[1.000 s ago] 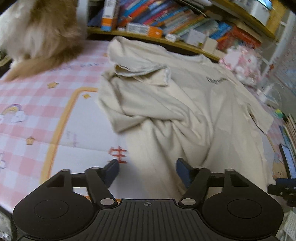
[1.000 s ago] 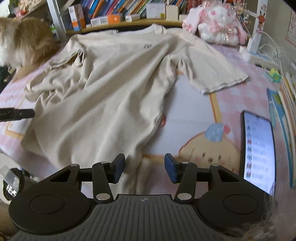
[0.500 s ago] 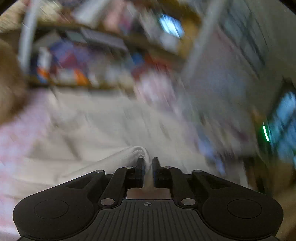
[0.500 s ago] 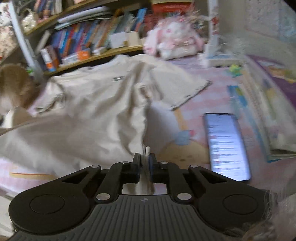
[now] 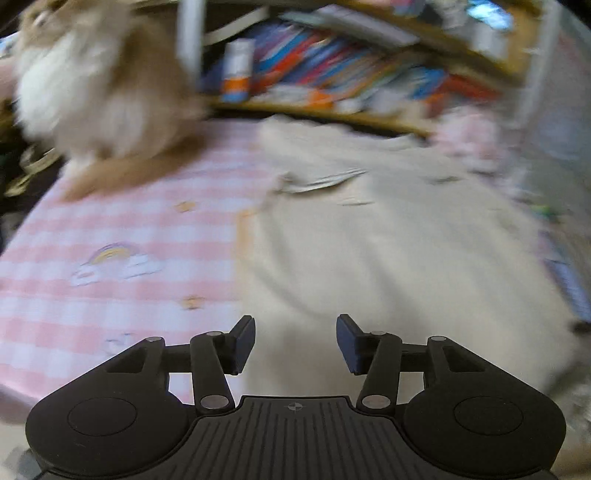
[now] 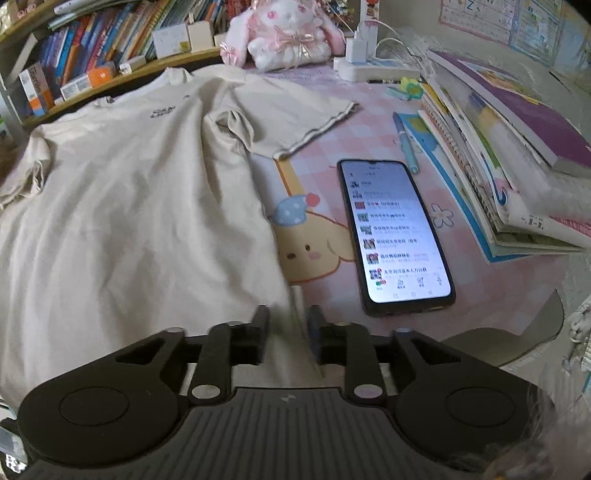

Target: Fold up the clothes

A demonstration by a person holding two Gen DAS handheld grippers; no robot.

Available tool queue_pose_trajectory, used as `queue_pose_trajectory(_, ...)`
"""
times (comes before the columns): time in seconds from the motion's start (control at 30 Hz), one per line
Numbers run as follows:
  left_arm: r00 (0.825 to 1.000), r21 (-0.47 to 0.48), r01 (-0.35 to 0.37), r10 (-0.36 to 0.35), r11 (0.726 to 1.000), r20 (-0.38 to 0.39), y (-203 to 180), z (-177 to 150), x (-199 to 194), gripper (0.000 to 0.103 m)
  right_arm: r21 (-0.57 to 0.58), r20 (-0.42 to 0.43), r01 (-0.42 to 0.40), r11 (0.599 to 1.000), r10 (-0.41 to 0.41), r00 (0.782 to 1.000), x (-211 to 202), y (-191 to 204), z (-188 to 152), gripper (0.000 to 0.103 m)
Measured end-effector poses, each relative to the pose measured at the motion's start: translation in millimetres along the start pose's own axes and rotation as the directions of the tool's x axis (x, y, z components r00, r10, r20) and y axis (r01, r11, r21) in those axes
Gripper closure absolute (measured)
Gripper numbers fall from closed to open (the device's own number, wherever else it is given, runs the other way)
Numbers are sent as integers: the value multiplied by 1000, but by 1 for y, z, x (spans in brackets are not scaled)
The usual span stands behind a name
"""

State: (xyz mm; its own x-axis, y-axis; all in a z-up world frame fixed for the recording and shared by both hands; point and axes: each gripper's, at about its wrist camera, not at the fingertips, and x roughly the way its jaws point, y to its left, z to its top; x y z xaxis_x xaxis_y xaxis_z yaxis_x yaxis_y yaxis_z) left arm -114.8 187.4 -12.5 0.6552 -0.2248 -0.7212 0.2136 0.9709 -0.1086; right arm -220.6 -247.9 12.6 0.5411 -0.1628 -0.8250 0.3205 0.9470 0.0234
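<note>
Now the left gripper (image 5: pixel 295 341) hangs with its jaws wide apart and nothing between them, just above the near hem of the cream shirt (image 5: pixel 388 251), which spreads ahead of the jaws and off to their right over the pink checked mat (image 5: pixel 122 229). Far ahead and to the left of those jaws sits a furry tan animal (image 5: pixel 99 81), blurred, with the bookshelf (image 5: pixel 332 74) behind it. The right gripper (image 6: pixel 286 332) has its jaws partly parted, with the shirt's near corner (image 6: pixel 295 302) standing between them; whether the pads press it I cannot tell. From there the shirt (image 6: pixel 129 206) runs ahead and to the left, one sleeve (image 6: pixel 295 114) flat out ahead. Just right of the jaws lies a lit phone (image 6: pixel 393 232), past it a pen (image 6: pixel 404 142) and stacked books (image 6: pixel 498 147); a plush rabbit (image 6: pixel 284 29) sits far ahead.
</note>
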Motion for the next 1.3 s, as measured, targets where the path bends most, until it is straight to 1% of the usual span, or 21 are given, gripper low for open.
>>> queue_pose_trajectory(0.07, 999, -3, -41, 41, 999, -21, 2, 4, 15, 54, -11, -22, 1, 1000, -1, 1000, 5, 0, -2, 80)
queue_pose_trajectory(0.13, 998, 16, -44, 45, 999, -43, 1, 5, 26, 54, -48, -39, -12, 999, 10, 999, 4, 2, 0, 94)
queue_pose_trajectory(0.17, 997, 27, -45, 47, 999, -54, 1, 3, 28, 54, -61, -46, -35, 998, 33, 998, -1, 3, 4, 94)
queue_pose_trajectory(0.23, 996, 45, -51, 54, 998, -76, 0, -3, 31, 55, 30, -36, -161, 986, 162, 986, -20, -8, 18, 95)
queue_pose_trajectory(0.3, 994, 52, -57, 62, 997, -91, 1, -6, 33, 55, 232, 46, -366, 901, 366, 930, -45, -33, 33, 95)
queue_pose_trajectory(0.37, 994, 56, -61, 65, 997, -85, 1, -8, 32, 55, 379, 137, -468, 798, 452, 881, -62, -56, 41, 95)
queue_pose_trajectory(0.43, 994, 59, -61, 66, 996, -81, 1, -7, 33, 55, 395, 119, -375, 839, 357, 926, -64, -63, 42, 93)
queue_pose_trajectory(0.47, 995, 60, -60, 64, 996, -81, 2, -7, 33, 55, 381, 80, -280, 881, 270, 960, -59, -64, 41, 90)
queue_pose_trajectory(0.53, 995, 61, -54, 59, 997, -79, 3, -6, 34, 55, 353, 31, -144, 924, 142, 989, -50, -65, 36, 88)
queue_pose_trajectory(0.57, 995, 64, -51, 56, 997, -77, 3, -7, 34, 54, 351, 42, -169, 921, 165, 985, -47, -67, 32, 86)
queue_pose_trajectory(0.63, 996, 76, -48, 54, 996, -73, 3, -8, 33, 54, 320, 46, -206, 925, 201, 978, -42, -68, 27, 57)
queue_pose_trajectory(0.73, 996, 97, -53, 60, 994, -70, 0, -8, 34, 54, 63, 2, -139, 988, 139, 990, -35, -51, 16, 56)
queue_pose_trajectory(0.83, 996, 98, -55, 61, 994, -67, 0, -9, 34, 53, -232, -31, -86, 969, 81, 996, -28, -29, 1, 51)
queue_pose_trajectory(0.97, 996, 102, -52, 59, 993, -64, 0, -10, 35, 51, -416, -50, -83, 905, 68, 996, -10, -14, -16, 55)
queue_pose_trajectory(1.0, 996, 102, -51, 58, 993, -63, 0, -10, 35, 51, -407, -84, -112, 906, 85, 993, -6, -12, -15, 78)
queue_pose_trajectory(1.03, 996, 100, -52, 58, 994, -61, 0, -10, 34, 51, -395, -115, -141, 908, 104, 988, -4, -8, -13, 96)
queue_pose_trajectory(1.1, 997, 98, -56, 62, 994, -56, 0, -11, 34, 51, -375, -124, -248, 893, 216, 968, -21, 15, -4, 96)
queue_pose_trajectory(1.13, 996, 96, -60, 66, 994, -54, -1, -12, 34, 51, -355, -108, -370, 858, 356, 928, -36, 28, 2, 97)
queue_pose_trajectory(1.2, 996, 92, -65, 70, 994, -54, -2, -11, 34, 50, -305, -57, -604, 736, 619, 783, -61, 48, 13, 97)
queue_pose_trajectory(1.27, 996, 92, -65, 70, 994, -52, -2, -12, 34, 50, -350, -75, -566, 746, 580, 811, -60, 53, 10, 77)
queue_pose_trajectory(1.3, 996, 92, -64, 69, 994, -49, -1, -12, 33, 50, -372, -83, -547, 750, 560, 824, -59, 56, 8, 50)
